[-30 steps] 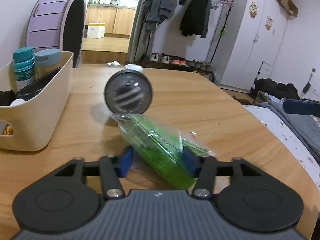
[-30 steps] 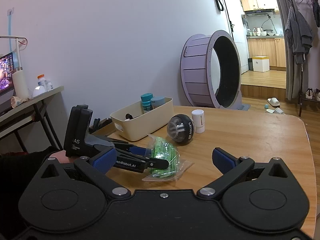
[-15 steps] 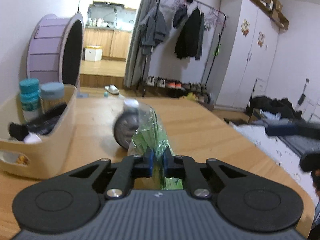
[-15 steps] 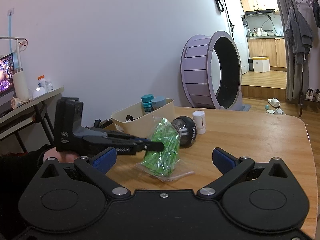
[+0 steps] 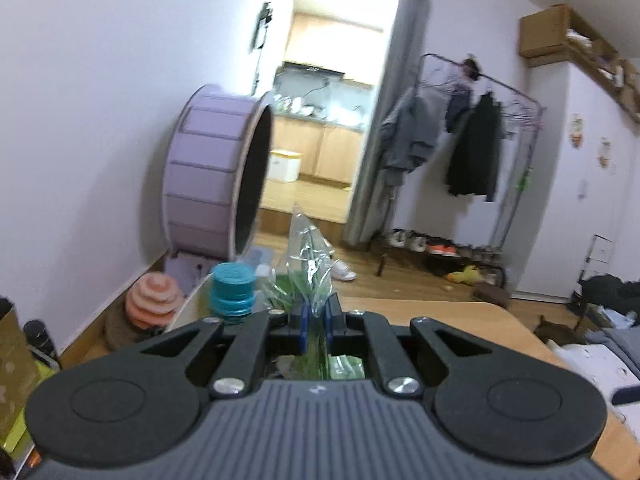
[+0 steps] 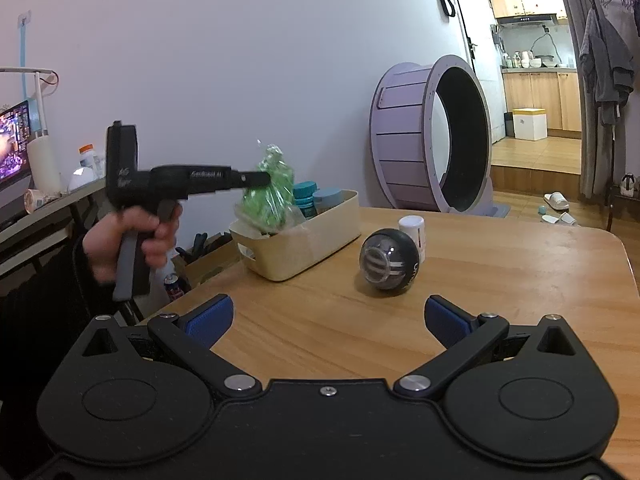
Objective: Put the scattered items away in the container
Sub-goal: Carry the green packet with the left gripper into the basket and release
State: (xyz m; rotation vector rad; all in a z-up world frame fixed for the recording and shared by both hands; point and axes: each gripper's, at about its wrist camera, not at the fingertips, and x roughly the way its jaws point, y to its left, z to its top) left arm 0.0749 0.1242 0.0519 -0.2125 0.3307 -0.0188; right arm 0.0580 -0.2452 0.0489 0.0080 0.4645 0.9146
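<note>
left gripper (image 5: 315, 317): clenched on green bag (image 6: 269, 196), held in mid-frame of the right wrist view, seemingly above the cream container's (image 6: 320, 236) left end | right gripper (image 6: 326, 316): jaws spread, empty, lower frame | black ball (image 6: 386, 259): on table (image 6: 500, 272), right of container

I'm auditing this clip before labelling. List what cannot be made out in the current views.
- Left wrist view: most of the cream bin and the lower part of the green packet are hidden behind the left gripper.
- Right wrist view: the bin's contents beyond the teal-lidded jars are hidden by its wall and the packet.
- Right wrist view: the grey ball's side lettering is too small to read.
</note>
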